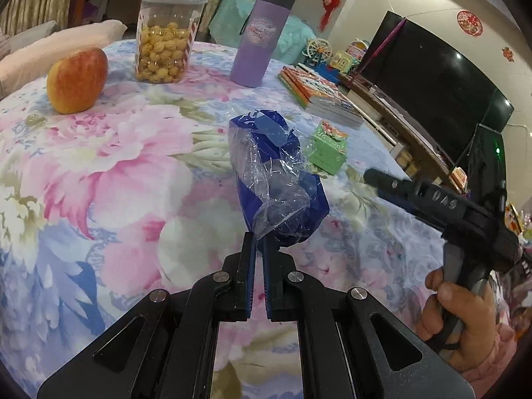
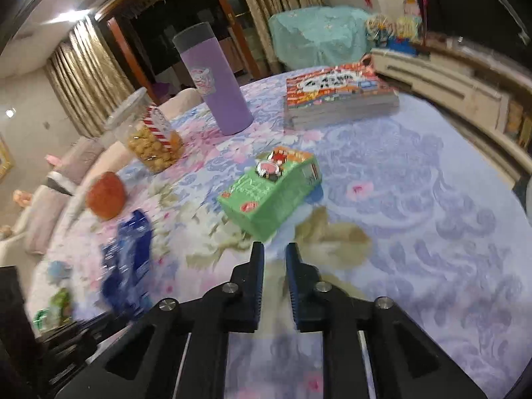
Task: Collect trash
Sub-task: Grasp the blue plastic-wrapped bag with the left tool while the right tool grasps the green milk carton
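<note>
My left gripper (image 1: pixel 258 237) is shut on a crumpled blue and clear plastic wrapper (image 1: pixel 276 179), held just above the floral tablecloth. The wrapper also shows blurred in the right wrist view (image 2: pixel 128 262) at lower left. A green drink carton (image 1: pixel 327 149) lies on the table beyond the wrapper, to its right; in the right wrist view the carton (image 2: pixel 271 193) lies just ahead of my right gripper (image 2: pixel 274 249). The right gripper's jaws stand a small gap apart with nothing between them. The right gripper also shows in the left wrist view (image 1: pixel 375 178), hand-held, at the right.
On the round table (image 1: pixel 99 199) stand an apple (image 1: pixel 77 81), a clear jar of snacks (image 1: pixel 166 38), a purple tumbler (image 1: pixel 257 40) and a stack of books (image 1: pixel 324 94). A TV and low cabinet (image 1: pixel 432 93) lie beyond the table's right edge.
</note>
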{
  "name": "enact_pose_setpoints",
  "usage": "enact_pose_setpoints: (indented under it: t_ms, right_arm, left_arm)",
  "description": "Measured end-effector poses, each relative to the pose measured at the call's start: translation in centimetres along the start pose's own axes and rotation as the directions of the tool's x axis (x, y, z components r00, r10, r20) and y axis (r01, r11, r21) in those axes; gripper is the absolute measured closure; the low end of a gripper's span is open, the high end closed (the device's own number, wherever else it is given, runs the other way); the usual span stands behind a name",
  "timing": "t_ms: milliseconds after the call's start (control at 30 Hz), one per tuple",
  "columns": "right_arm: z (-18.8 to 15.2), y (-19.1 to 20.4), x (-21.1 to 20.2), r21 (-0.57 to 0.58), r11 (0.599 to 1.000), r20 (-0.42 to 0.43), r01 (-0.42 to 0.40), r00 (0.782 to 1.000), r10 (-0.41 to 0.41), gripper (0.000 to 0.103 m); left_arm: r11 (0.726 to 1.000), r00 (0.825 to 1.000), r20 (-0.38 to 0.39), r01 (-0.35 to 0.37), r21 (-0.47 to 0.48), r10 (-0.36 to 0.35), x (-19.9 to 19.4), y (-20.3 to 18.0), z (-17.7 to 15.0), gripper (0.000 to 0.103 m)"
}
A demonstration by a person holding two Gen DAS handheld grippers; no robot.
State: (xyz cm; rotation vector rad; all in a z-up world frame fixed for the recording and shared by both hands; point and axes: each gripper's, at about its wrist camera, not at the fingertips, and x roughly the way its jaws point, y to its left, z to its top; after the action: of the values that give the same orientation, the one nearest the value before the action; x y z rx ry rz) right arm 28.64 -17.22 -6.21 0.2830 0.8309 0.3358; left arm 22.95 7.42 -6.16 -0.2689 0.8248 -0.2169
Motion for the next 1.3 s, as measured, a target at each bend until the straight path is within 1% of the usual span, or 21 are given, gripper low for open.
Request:
enact_pose_setpoints:
  t_ms: [67, 100, 133, 200, 300, 367, 400, 500, 533, 567, 633, 667, 733, 833, 933, 1033, 1100, 1167, 1200, 1267, 1300]
  right_arm:
    - [0.2, -0.2, -0.6, 0.013, 1.0, 0.02, 0.015, 1.0, -0.015, 0.032]
    - [0.5, 0.1, -0.8, 0.014, 1.0, 0.039, 0.017, 0.999, -0.017, 0.024]
    - [0.7, 0.6, -0.8, 0.008, 1.0, 0.058, 0.014, 0.998, -0.014, 0.021]
    - [1.2, 2.1, 0.0, -0.01, 1.0, 0.07, 0.029, 0.997, -0.028, 0.021]
    - [1.9, 3.9, 2.3, -0.037, 0.997, 0.06, 0.065, 0.996, -0.062, 0.021]
    - [2.4, 4.7, 4.0, -0.046, 0.993, 0.053, 0.113, 0.993, -0.11, 0.021]
    - [2.8, 5.0, 5.1, -0.049, 0.987, 0.05, 0.151, 0.988, -0.149, 0.021]
    - [3.5, 4.3, 6.9, -0.046, 0.977, 0.035, 0.21, 0.977, -0.208, 0.022]
    - [3.5, 3.9, 7.2, -0.041, 0.978, 0.022, 0.206, 0.978, -0.205, 0.026]
    - [3.5, 3.1, 7.4, -0.032, 0.98, 0.005, 0.194, 0.981, -0.194, 0.037]
    - [3.4, 2.2, 6.6, -0.024, 0.987, 0.006, 0.159, 0.987, -0.158, 0.047]
    - [3.4, 2.0, 6.1, -0.032, 0.989, 0.007, 0.145, 0.989, -0.145, 0.048]
    - [3.1, 1.3, 4.1, -0.051, 0.993, 0.016, 0.106, 0.994, -0.105, 0.049]
    - [2.5, 0.0, 0.9, -0.077, 0.996, 0.008, 0.049, 0.999, -0.048, 0.049]
    - [1.1, -1.8, -2.6, -0.111, 0.993, -0.005, 0.027, 1.0, -0.027, 0.049]
    - [-0.7, -4.2, -5.1, -0.119, 0.993, -0.037, 0.009, 0.999, -0.014, 0.049]
    - [-1.8, -5.4, -5.9, -0.121, 0.993, -0.066, -0.005, 0.998, -0.003, 0.049]
    - [-2.3, -6.2, -6.2, -0.116, 0.993, -0.074, -0.006, 0.997, -0.002, 0.048]
    - [-2.6, -6.5, -6.4, -0.113, 0.993, -0.077, -0.012, 0.997, 0.003, 0.047]
    - [-2.8, -7.1, -6.7, -0.092, 0.995, -0.068, -0.029, 0.997, 0.023, 0.047]
    - [-2.7, -7.4, -6.8, -0.077, 0.996, -0.063, -0.035, 0.998, 0.03, 0.046]
  left_arm:
    - [1.0, 1.0, 0.015, -0.027, 0.008, 0.027, -0.7, 0.0, -0.3, 0.099]
    - [0.999, 0.999, 0.013, -0.032, 0.003, 0.032, -0.9, 0.1, -0.4, 0.099]
    - [0.999, 0.999, 0.011, -0.035, -0.001, 0.035, -1.0, 0.3, -0.6, 0.099]
    - [0.999, 0.999, 0.005, -0.047, -0.012, 0.047, -1.2, 0.8, -0.7, 0.099]
    - [0.998, 0.998, 0.004, -0.06, -0.014, 0.06, -1.6, 0.9, -0.9, 0.099]
    - [0.998, 0.998, -0.001, -0.065, -0.012, 0.065, -1.7, 0.8, -1.0, 0.099]
    - [0.998, 0.998, -0.006, -0.069, -0.013, 0.069, -1.7, 0.8, -1.1, 0.099]
    - [0.998, 0.998, -0.016, -0.067, -0.021, 0.066, -1.7, 0.5, -1.6, 0.099]
    - [0.998, 0.998, -0.017, -0.066, -0.018, 0.066, -1.7, 0.3, -1.6, 0.099]
    - [0.998, 0.998, -0.017, -0.063, -0.011, 0.063, -1.6, -0.1, -1.6, 0.099]
    - [0.999, 0.998, -0.017, -0.054, 0.002, 0.054, -1.5, -0.8, -1.5, 0.099]
    - [0.999, 0.999, -0.015, -0.049, 0.01, 0.049, -1.5, -1.4, -1.4, 0.099]
    - [0.999, 0.999, -0.017, -0.031, 0.031, 0.031, -1.2, -2.6, -1.2, 0.099]
    - [0.998, 0.999, -0.043, -0.001, 0.065, 0.003, -0.3, -5.0, -1.1, 0.099]
    - [0.996, 0.998, -0.06, 0.004, 0.091, 0.002, 0.5, -7.0, -1.5, 0.099]
    - [0.994, 0.997, -0.08, -0.013, 0.109, 0.022, 1.2, -8.1, -2.3, 0.099]
    - [0.993, 0.994, -0.102, -0.032, 0.111, 0.043, 1.9, -8.5, -2.9, 0.098]
    - [0.993, 0.993, -0.099, -0.054, 0.103, 0.064, 1.9, -8.7, -3.2, 0.098]
    - [0.994, 0.993, -0.099, -0.062, 0.093, 0.072, 1.9, -8.8, -3.3, 0.093]
    - [0.996, 0.992, -0.105, -0.06, 0.071, 0.067, 1.7, -8.7, -3.4, 0.09]
    - [0.996, 0.992, -0.106, -0.061, 0.061, 0.067, 1.6, -8.8, -3.5, 0.083]
